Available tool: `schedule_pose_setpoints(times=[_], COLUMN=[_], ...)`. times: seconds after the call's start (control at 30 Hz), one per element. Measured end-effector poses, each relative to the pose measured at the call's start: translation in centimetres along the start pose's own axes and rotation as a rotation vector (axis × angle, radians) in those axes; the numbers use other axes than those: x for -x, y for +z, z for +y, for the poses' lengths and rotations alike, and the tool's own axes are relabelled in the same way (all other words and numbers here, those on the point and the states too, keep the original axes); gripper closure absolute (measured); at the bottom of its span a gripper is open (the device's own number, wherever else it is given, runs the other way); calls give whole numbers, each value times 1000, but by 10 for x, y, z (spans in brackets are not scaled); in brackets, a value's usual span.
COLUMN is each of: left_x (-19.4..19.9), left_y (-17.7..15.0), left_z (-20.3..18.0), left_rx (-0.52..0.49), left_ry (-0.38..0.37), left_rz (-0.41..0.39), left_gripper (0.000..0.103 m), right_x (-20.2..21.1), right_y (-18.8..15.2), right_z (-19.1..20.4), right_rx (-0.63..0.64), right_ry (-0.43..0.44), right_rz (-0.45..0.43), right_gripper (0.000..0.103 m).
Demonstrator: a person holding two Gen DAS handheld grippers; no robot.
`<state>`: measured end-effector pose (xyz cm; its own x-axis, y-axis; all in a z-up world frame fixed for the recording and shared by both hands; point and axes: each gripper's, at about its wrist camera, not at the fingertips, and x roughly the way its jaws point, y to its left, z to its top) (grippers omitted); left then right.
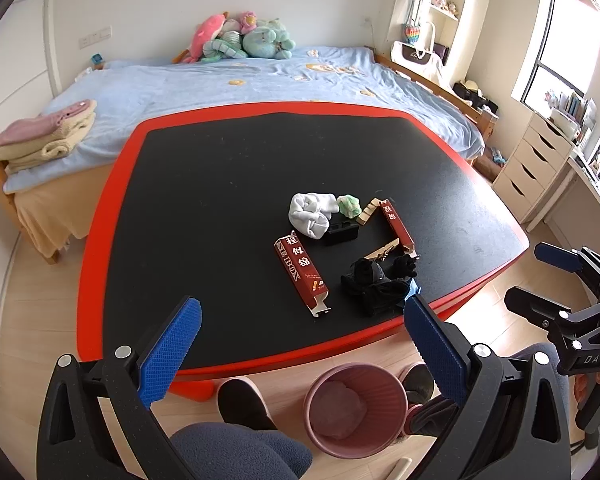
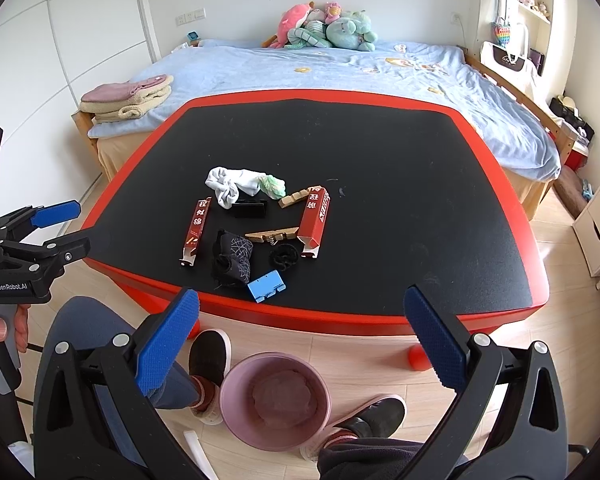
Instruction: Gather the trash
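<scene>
On the black table [image 1: 220,200] with a red rim lies a cluster: two red cartons [image 1: 300,272] [image 1: 396,222], a white cloth [image 1: 310,214], a green paper wad [image 1: 349,205], black socks [image 1: 374,284], wooden clothespins [image 1: 382,250], a small black box [image 1: 341,233] and a blue clip [image 2: 266,286]. A pink bin [image 2: 274,357] stands on the floor below the near edge. My left gripper [image 1: 300,312] hovers open over the near edge, empty. My right gripper [image 2: 300,300] is open and empty too, above the bin and table edge.
A bed [image 1: 220,80] with plush toys and folded towels stands behind the table. White drawers [image 1: 536,160] are on the right. The person's slippered feet [image 2: 210,354] [image 2: 374,414] flank the bin on the wood floor.
</scene>
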<state>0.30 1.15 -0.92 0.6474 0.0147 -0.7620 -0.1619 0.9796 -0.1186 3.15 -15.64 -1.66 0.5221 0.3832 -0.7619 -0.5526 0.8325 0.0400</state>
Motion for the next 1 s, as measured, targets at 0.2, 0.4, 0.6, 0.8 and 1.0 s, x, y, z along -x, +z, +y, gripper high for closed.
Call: schedule_pose_setpoints(times=[0.2,0.4,0.6,0.8,1.0], left_x=[-5,-16,-33,-56,-84], left_y=[-1,5,15,23,29], left_z=[-1,-1,0,1,5], left_rx=[6,18,30,42,60], left_ry=[3,10,19,34,52], left_rz=[10,36,64,105,156], left_gripper=[6,6,6,6,6], right_x=[-2,-12,-28,-51,-80], right_y=[-1,6,19,40,58], right_z=[0,-3,-8,-16,-25], right_rx=[-1,-1,0,-9,-18], right_ry=[3,7,0,-12,-24], right_rz=[3,16,31,53,83], right_gripper=[3,3,3,3,3])
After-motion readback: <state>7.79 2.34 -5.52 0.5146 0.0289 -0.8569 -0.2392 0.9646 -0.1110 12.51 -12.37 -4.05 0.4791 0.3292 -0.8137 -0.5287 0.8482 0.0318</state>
